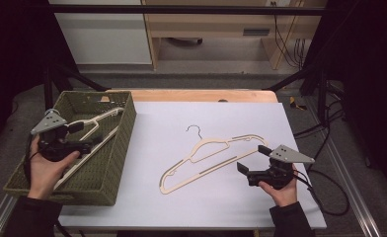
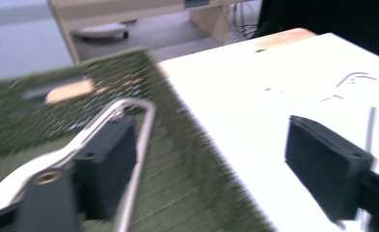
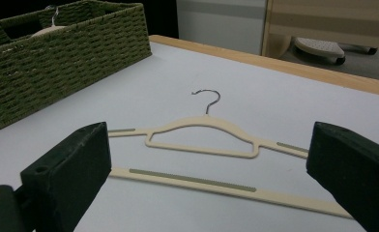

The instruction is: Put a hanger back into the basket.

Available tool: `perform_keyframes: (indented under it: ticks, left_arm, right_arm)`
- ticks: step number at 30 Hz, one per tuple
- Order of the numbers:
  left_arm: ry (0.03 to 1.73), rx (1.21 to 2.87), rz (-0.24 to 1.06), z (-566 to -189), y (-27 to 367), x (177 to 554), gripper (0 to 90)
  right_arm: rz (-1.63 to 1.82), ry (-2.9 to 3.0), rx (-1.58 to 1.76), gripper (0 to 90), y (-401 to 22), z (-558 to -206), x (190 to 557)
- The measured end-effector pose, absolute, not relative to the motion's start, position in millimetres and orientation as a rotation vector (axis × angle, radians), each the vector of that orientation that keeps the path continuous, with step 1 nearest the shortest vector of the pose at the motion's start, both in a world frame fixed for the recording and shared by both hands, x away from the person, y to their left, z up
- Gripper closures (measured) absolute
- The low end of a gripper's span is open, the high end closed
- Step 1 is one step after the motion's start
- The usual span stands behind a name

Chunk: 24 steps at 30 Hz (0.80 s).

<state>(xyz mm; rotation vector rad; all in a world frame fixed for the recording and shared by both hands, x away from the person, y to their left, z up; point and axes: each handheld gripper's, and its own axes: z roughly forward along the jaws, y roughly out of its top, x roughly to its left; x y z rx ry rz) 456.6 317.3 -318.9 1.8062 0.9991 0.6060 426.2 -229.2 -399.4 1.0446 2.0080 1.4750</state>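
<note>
Jaws of our right gripper [image 1: 251, 159] stood wide apart with nothing between the pads; in the right gripper view the black jaws framed the cream hanger [image 3: 204, 140] lying just ahead of them, not touching it. We held that gripper near the front right part of the white surface [image 1: 221, 207], our right hand [image 1: 280, 190] wrapped round its body, the grey plate on top.

That hanger [image 1: 206, 160] lay flat near the middle of the surface, its long bar running from the front-left toward the right, its metal hook pointing to the far edge. Its right end sat just beside our right gripper's jaws.

Our left gripper [image 1: 90, 136] hung over the green woven basket [image 1: 117, 163] at the left edge of the surface, held in our left hand [image 1: 46, 168]. Its jaws were well apart and gripped nothing. In the left gripper view, blurred, one jaw stood over the basket's inside and the other over the white surface, with the basket's wall between them.

A second cream hanger [image 1: 95, 123] lay inside the basket, one end toward its far right corner. In the left gripper view its pale arm [image 2: 95, 130] crossed in front of the left-hand jaw; whether they touched we could not tell.
</note>
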Motion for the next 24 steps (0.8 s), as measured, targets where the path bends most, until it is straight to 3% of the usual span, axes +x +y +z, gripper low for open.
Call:
perform_keyframes:
  ticks: [8,24]
  left_arm:
    - [0.877,1.795,0.530,-329,262,446,7.9]
    - [0.814,1.904,0.395,-384,177,459,10.8]
  right_arm:
    - [1.477,2.006,1.040,2.8,-230,-399,426]
    - [1.481,2.006,1.044,2.7,-230,-398,425]
